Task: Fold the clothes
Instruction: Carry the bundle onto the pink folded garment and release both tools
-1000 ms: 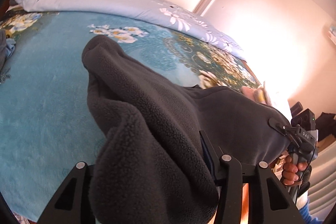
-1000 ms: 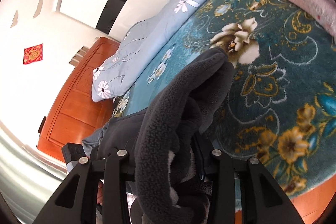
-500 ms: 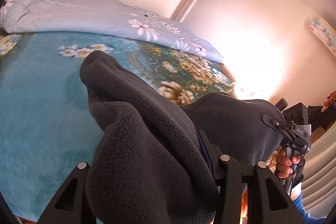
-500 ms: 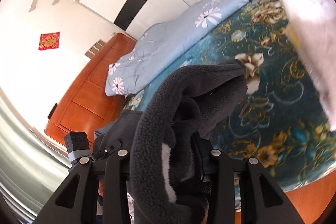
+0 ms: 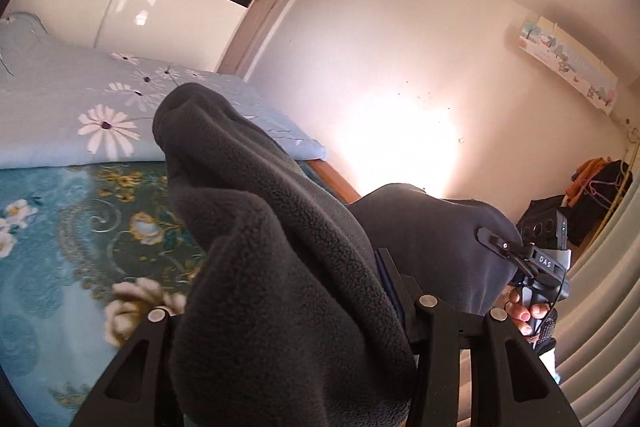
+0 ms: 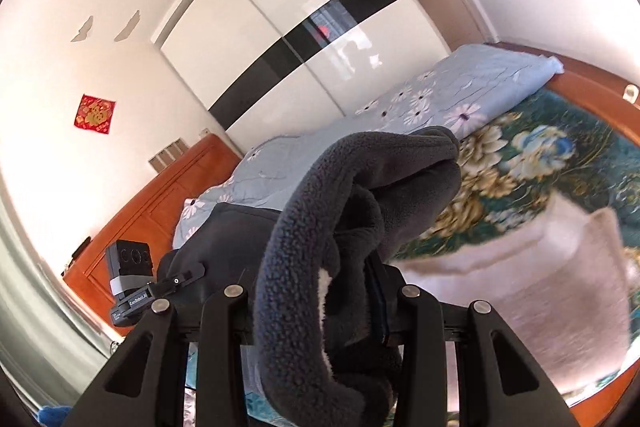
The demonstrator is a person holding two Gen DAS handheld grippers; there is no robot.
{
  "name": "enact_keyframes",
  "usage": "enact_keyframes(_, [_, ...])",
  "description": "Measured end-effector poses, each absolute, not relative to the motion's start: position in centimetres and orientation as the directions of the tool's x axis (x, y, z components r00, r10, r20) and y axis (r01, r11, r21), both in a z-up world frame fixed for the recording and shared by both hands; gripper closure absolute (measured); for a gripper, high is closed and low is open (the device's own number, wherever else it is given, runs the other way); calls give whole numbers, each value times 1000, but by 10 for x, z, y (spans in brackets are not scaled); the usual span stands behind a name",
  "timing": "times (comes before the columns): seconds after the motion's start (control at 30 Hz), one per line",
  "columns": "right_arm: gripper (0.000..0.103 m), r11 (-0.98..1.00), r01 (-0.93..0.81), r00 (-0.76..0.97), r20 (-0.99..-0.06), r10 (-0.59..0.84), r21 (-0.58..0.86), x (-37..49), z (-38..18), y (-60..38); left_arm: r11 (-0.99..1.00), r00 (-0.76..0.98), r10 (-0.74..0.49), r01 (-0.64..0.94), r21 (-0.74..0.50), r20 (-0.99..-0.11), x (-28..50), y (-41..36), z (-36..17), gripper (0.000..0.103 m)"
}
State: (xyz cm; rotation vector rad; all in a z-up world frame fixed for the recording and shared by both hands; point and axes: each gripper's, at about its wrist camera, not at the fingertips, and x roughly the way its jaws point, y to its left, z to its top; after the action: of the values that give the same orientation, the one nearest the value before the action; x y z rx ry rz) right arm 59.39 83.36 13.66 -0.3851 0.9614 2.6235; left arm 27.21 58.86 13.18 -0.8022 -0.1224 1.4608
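Note:
A dark grey fleece garment [image 5: 256, 227] is held up above the bed, stretched between both grippers. My left gripper [image 5: 288, 323] is shut on one bunched edge of it; the fleece covers the fingertips. In the right wrist view the same fleece garment [image 6: 320, 247] drapes over my right gripper [image 6: 320, 311], which is shut on its other edge, a white lining showing. The right gripper [image 5: 536, 263] appears at the right of the left wrist view, held by a hand. The left gripper [image 6: 160, 287] shows at the lower left of the right wrist view.
The bed carries a teal floral blanket [image 5: 60, 247] and a light blue daisy quilt [image 5: 80, 107] along its far side. A pale pink folded cloth [image 6: 540, 287] lies on the blanket. An orange wooden headboard [image 6: 160, 195], white wardrobe [image 6: 300, 27] and bare wall [image 5: 400, 87] surround the bed.
Both grippers have lifted and tilted upward with the fleece, so the views show more wall and wardrobe and less bed. The garment stays gripped in both.

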Motion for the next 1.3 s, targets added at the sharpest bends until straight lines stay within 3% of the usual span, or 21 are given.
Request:
enact_keyframes(0.1, [63, -701, -441, -893, -350, 281, 560, 633, 134, 874, -64, 196, 910, -805, -590, -366, 296, 635, 106, 54])
enact_keyframes(0.17, [63, -650, -479, -877, -364, 315, 590, 656, 108, 898, -106, 227, 867, -785, -610, -443, 314, 658, 63, 54])
enact_keyframes(0.27, [63, -488, -584, -812, -466, 352, 649, 686, 37, 927, -184, 306, 757, -749, -637, -578, 337, 689, -13, 54])
enact_keyframes(0.33, [63, -339, -659, -751, -559, 352, 672, 705, -20, 940, -216, 320, 708, -751, -624, -629, 346, 690, -52, 53])
enact_keyframes(0.37, [62, -309, -661, -748, -563, 353, 684, 711, -32, 942, -191, 328, 724, -751, -633, -607, 347, 685, -58, 52])
enact_keyframes(0.6, [53, -241, -566, -802, -458, 384, 788, 742, -59, 934, -166, 337, 710, -773, -612, -619, 345, 690, -42, 47])
enact_keyframes(0.77, [38, -236, -653, -731, -517, 446, 720, 748, -42, 932, -221, 338, 709, -727, -651, -619, 316, 663, -42, 40])
enact_keyframes(0.87, [34, -213, -766, -614, -594, 520, 606, 754, -28, 921, -314, 223, 720, -740, -595, -657, 296, 636, -37, 37])
enact_keyframes(0.93, [33, -206, -865, -478, -625, 617, 458, 749, -9, 901, -383, 107, 713, -769, -513, -693, 289, 619, -28, 37])
enact_keyframes(1.03, [33, -169, -945, -305, -571, 762, 280, 740, 19, 871, -394, 20, 738, -799, -454, -675, 294, 601, -9, 37])
enact_keyframes(1.13, [33, -236, -940, -333, -509, 794, 246, 723, 35, 846, -312, 10, 791, -854, -417, -612, 324, 601, 18, 37])
enact_keyframes(1.3, [27, -359, -913, -406, -526, 748, 194, 686, 15, 830, -142, 49, 799, -953, -268, -599, 386, 639, 36, 35])
